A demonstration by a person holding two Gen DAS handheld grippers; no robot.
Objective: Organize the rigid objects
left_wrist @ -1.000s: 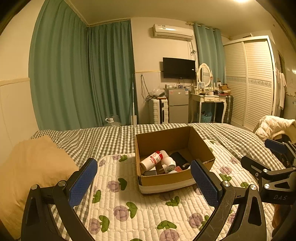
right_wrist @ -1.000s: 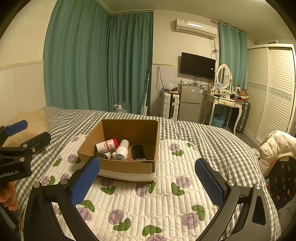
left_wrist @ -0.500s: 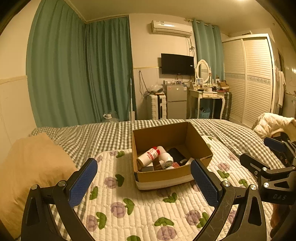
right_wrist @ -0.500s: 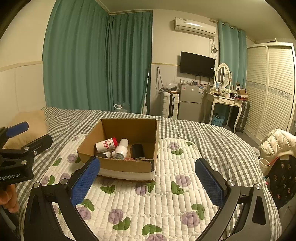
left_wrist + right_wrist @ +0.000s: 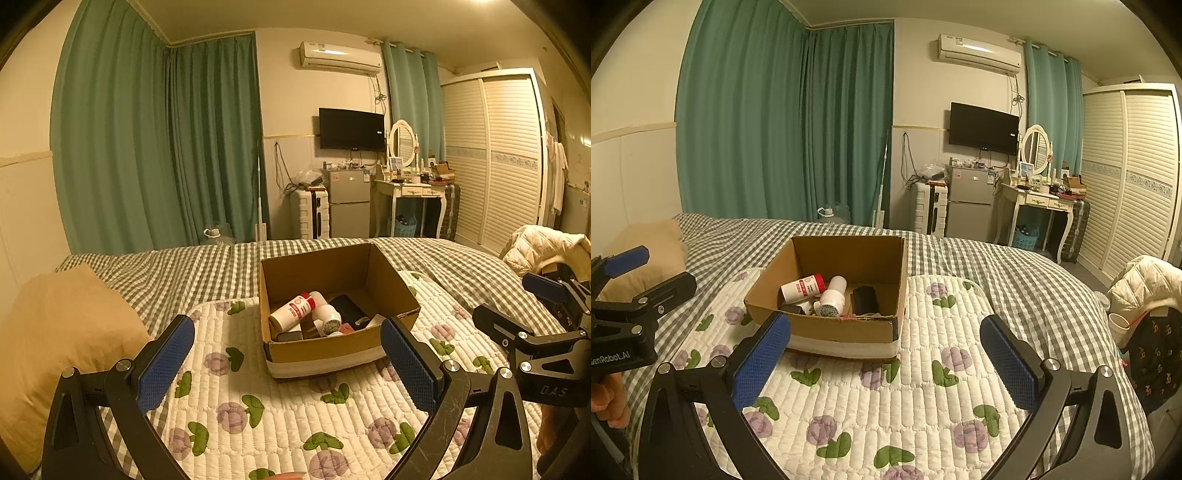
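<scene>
**Both tongs hovering wide and empty in front of the loaded box**

I'm looking over the bed [image 5: 1015, 266] with its floral quilted mat [image 5: 886, 398]; nothing loose is showing on the mat in either view. The cardboard box [image 5: 325, 350] is sitting open on the mat, straight ahead of the left tool and a bit left of centre for the right one. Inside it, things are lying jumbled: a white bottle with a red cap [image 5: 802, 287] on its side, a second white bottle [image 5: 833, 298] leaning beside it, a dark flat case [image 5: 865, 299] to their right, plus small bits along the near wall that I'm not making out.

I'm holding the left gripper [image 5: 288, 363] spread wide, nothing between the pads. The right gripper [image 5: 886, 358] is likewise gaping, gripping nothing. Both are hanging short of the box, apart from it.

Step call: this is fitting either items already gathered in the box with tools backed off, or a box awaiting sorting out. I'm not able to settle which, so I'm not naming a next pick.
</scene>
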